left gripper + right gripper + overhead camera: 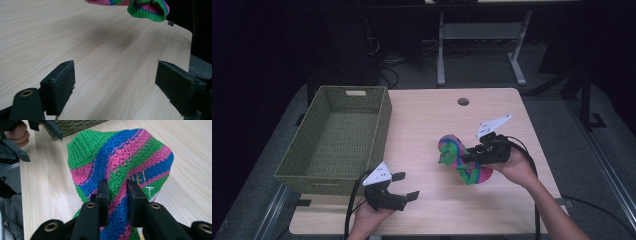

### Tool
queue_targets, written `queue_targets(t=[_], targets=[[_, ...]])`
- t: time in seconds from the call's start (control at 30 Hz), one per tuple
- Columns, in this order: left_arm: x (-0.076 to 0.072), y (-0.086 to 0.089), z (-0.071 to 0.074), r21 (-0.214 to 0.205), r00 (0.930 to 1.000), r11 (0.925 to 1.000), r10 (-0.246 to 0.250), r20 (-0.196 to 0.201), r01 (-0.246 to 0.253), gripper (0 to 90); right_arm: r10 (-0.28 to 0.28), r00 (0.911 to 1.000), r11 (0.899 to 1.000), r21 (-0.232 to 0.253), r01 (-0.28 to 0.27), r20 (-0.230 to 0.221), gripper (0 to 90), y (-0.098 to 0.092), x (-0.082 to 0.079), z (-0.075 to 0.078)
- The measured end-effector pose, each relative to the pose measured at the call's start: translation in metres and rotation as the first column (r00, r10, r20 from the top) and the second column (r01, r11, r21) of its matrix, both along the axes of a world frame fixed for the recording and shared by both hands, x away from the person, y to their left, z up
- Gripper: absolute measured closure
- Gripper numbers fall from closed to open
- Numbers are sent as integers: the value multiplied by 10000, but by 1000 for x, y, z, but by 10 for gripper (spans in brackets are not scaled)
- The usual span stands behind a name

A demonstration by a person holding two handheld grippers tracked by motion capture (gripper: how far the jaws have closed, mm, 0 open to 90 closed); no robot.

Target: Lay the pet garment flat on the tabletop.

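At the far left we are seeing a green woven basket point(337, 137) sitting on the left part of the light wooden table point(427, 125), its near corner just beside our left gripper point(404, 186). We are holding that gripper at the table's near edge with its jaws standing wide apart and nothing between them; in the left gripper view, bare tabletop point(100, 50) is lying between the two pads. Right of the middle, a knitted hat point(457, 157) striped in green, pink and blue is hanging lifted off the table. We are pinching it with our right gripper point(469, 154), whose jaws are drawn close together on a fold of the knit point(117, 170), the pads pressing the fabric from both sides.
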State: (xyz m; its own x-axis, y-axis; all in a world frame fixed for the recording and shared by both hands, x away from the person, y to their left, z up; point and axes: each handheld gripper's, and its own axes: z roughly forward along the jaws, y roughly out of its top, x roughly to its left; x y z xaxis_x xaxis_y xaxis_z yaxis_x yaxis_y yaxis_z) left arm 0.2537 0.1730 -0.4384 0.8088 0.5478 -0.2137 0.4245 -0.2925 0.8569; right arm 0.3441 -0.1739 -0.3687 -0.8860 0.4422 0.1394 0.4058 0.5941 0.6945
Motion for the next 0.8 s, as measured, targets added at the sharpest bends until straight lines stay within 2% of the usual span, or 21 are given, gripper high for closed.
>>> queue_targets(t=[0.33,0.47,0.7,0.8], targets=[[1,0,-1,34,10000,10000,-85,-41,85,159,426,9991,9991,-32,-426,-60,737,7,-11,-8],[0,0,0,66,9999,9999,-86,53,86,159,705,9975,9974,-121,-706,-92,736,10,-17,-16],[-1,2,0,-16,10000,10000,-8,-37,8,159,1194,9927,9924,-294,-1198,-144,733,18,-22,-29],[0,3,0,-58,10000,10000,19,-48,-19,159,1236,9922,9914,-411,-1241,-153,733,20,-22,-33]])
